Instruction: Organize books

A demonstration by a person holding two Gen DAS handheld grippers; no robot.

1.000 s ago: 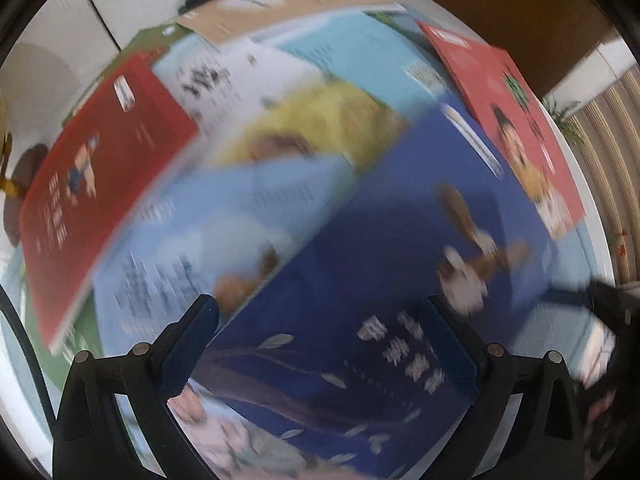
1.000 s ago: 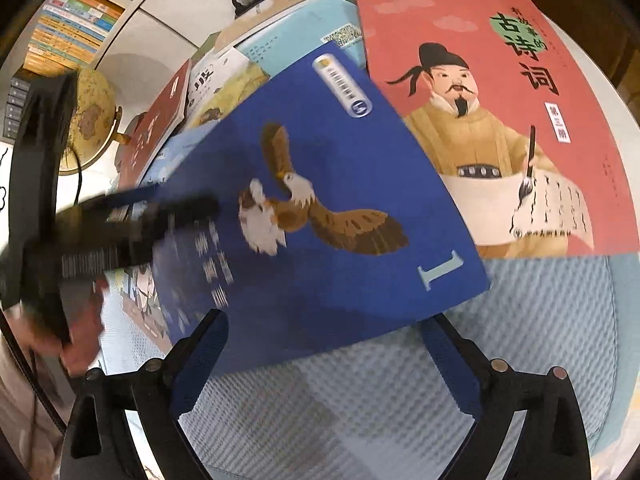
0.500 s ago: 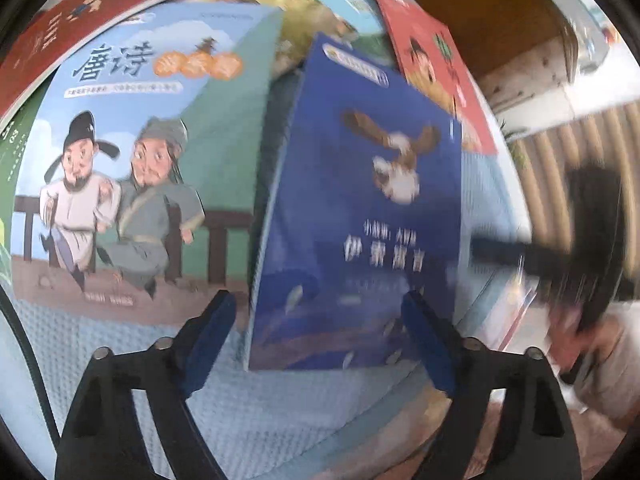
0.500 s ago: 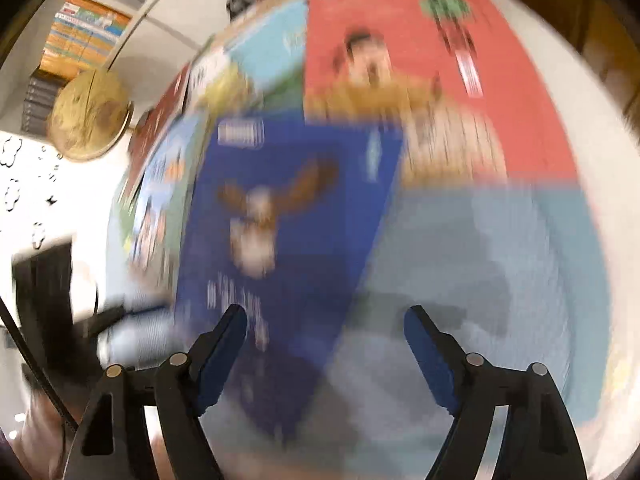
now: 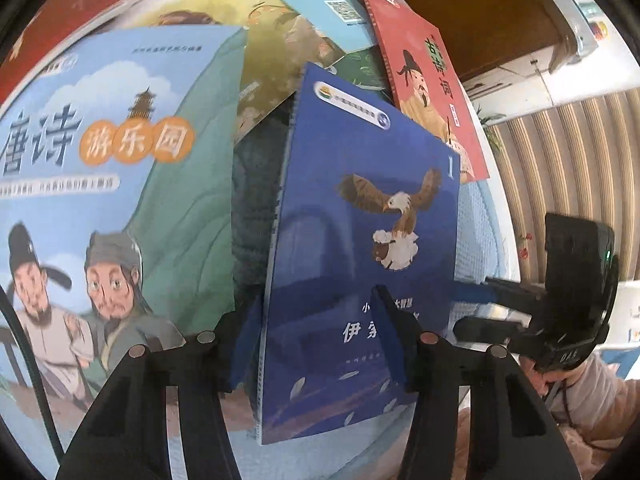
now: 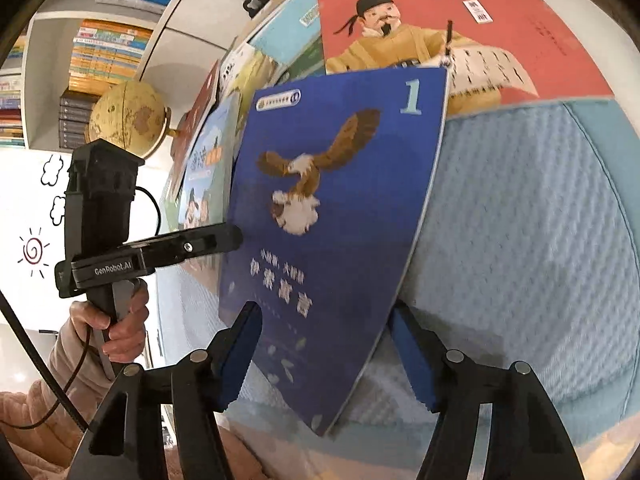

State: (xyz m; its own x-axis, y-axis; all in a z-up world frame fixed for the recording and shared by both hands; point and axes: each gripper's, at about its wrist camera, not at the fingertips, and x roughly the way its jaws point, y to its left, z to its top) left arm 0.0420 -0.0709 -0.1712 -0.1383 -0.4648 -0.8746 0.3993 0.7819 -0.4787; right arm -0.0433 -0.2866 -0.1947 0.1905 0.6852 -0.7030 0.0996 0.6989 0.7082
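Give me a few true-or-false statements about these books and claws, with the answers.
1. The blue book shows an eagle and the number 1. True.
2. The red book lies on top of the blue book. False: the blue book's top corner overlaps the red book.
3. A globe stands beyond the books. True.
4. The right claw has nothing between its fingers. False: the blue book's lower edge is between its jaws, which are closing.

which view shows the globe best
The right wrist view: the globe stands whole at upper left, in front of the bookshelves. The left wrist view shows none of it, only books.
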